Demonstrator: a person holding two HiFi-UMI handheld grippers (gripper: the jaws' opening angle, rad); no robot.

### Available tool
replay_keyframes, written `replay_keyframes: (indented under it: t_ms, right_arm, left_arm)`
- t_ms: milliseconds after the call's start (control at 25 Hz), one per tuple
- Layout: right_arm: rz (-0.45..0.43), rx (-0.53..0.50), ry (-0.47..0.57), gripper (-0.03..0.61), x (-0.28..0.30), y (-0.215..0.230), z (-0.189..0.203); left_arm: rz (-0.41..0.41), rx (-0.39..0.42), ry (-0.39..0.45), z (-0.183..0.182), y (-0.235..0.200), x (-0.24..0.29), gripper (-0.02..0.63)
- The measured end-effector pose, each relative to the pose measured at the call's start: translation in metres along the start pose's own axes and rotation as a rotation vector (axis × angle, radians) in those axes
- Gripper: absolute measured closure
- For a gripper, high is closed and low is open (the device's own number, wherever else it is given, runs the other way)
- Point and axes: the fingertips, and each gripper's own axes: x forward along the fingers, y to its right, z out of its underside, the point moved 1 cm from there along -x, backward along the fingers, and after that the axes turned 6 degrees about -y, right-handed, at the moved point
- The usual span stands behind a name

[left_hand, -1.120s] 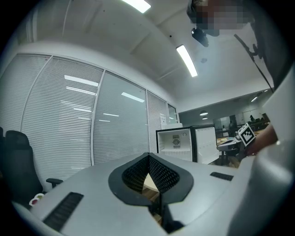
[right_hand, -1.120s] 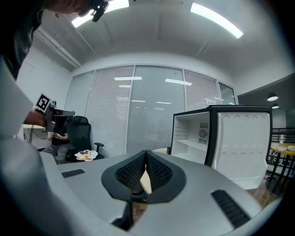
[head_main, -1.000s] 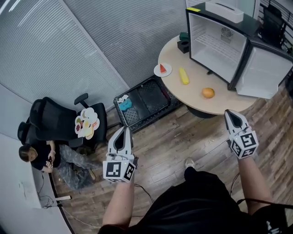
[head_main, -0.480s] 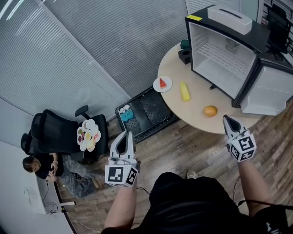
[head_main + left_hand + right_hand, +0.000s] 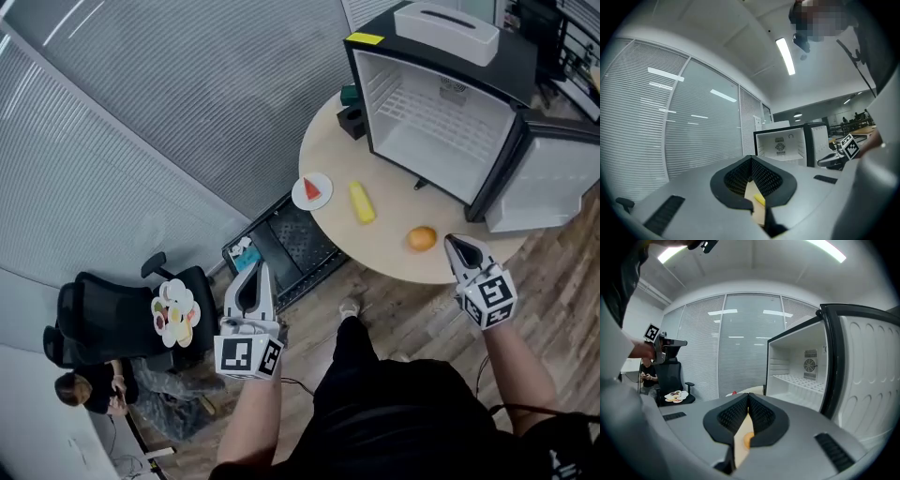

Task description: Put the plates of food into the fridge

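Observation:
A mini fridge [image 5: 441, 103] stands on the round table [image 5: 328, 141], its door [image 5: 548, 183] swung open and its shelves bare. On the table lie a small plate with a watermelon slice [image 5: 311, 190], a yellow food piece [image 5: 361, 202] and an orange [image 5: 422, 238]. A plate of mixed food [image 5: 174, 311] rests on a black office chair [image 5: 103, 314]. My left gripper [image 5: 253, 272] is shut and empty over the floor, between chair and table. At the table's near edge, just right of the orange, my right gripper [image 5: 452, 242] is shut and empty too. The fridge [image 5: 801, 376] fills the right gripper view.
A black crate [image 5: 281, 239] with small items sits on the wood floor beside the table. A seated person [image 5: 84, 394] is at the lower left by the chair. Blind-covered glass walls run behind. Dark blocks [image 5: 352, 114] stand left of the fridge.
Both grippers have travelled toward the table. The right one now reaches the table's edge by the orange. Table and fridge sit closer and further left in the head view.

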Motion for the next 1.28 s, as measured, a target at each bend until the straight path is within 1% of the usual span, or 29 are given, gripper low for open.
replay_keyframes:
  t_ms: [200,480,720,920,1080,1280]
  right_arm:
    - [0.081,0.012,-0.024,0.574,0.013,0.010,-0.004]
    - [0.209,0.056,-0.059,0.572,0.041,0.021,-0.017]
    - [0.315,0.078,-0.113,0.574,0.067,0.028,-0.021]
    - [0.391,0.125,-0.171,0.574,0.095,0.027,-0.010]
    - [0.461,0.182,-0.177,0.572,0.115,0.030,-0.010]
    - [0.559,0.228,-0.189,0.574,0.124,0.034,-0.007]
  left_arm:
    - [0.126,0.017,0.012,-0.009,-0.010,0.065,0.609]
    - [0.298,0.026,0.038,-0.018,-0.025,0.152,0.609]
    - [0.417,0.003,0.040,-0.017,-0.043,0.213,0.609]
    - [0.514,-0.002,0.028,-0.009,-0.055,0.257,0.609]
    - [0.591,0.002,0.020,-0.004,-0.062,0.291,0.609]
    - [0.710,0.014,0.004,0.008,-0.047,0.329,0.609]
